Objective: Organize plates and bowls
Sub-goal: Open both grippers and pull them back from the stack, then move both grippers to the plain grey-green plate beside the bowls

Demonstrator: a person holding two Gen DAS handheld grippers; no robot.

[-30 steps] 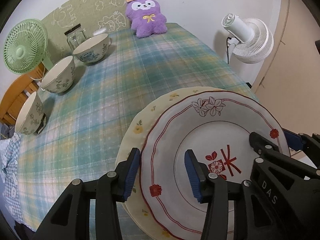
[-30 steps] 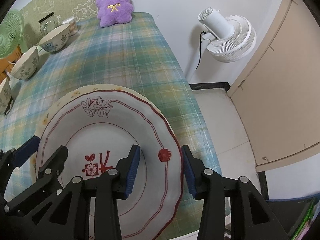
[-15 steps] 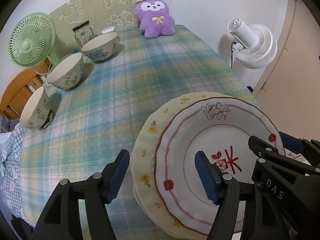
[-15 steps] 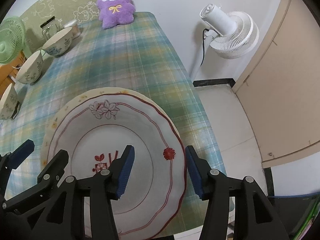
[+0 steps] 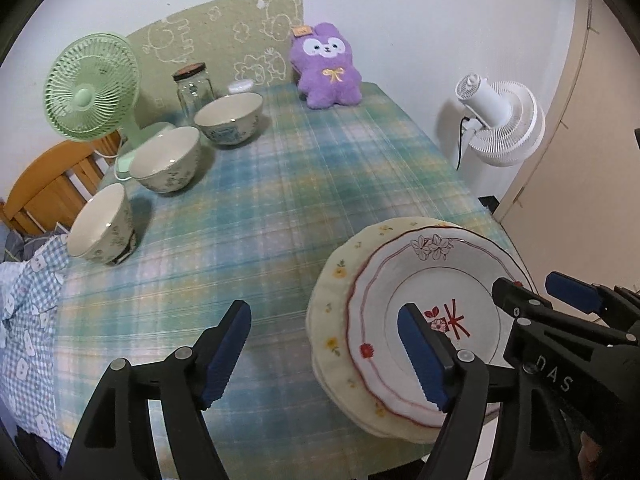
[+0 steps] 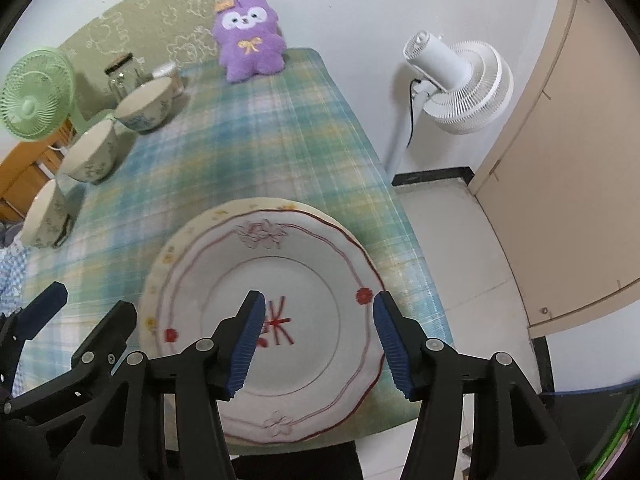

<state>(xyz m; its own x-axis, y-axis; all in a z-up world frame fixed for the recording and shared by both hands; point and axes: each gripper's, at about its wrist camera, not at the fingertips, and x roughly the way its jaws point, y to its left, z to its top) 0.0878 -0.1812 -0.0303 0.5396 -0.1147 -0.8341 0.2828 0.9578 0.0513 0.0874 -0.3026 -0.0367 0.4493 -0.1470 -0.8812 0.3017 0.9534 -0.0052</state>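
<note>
Both grippers, left [image 5: 324,354] and right [image 6: 318,342], hover with jaws opening and nothing pinched above the white red-rimmed floral plate [image 6: 304,276], stacked on a cream yellow-flowered plate [image 5: 332,280] at the plaid tablecloth's [image 5: 260,208] near right corner.

Left wrist view: plate stack [image 5: 344,320] on surface [image 5: 280,200] at 4 o'clock, top plate [image 5: 440,276] on the wider one. Three bowls in a row at 9–11 o'clock: near bowl [image 5: 102,226], mid bowl [image 5: 166,164], far bowl [image 5: 230,117]. Jar [image 5: 195,86] behind far bowl, desk fan [image 5: 92,86] at 10, plush [image 5: 327,70] at 12. Standing fan [image 5: 500,120] off surface at 2.
</note>
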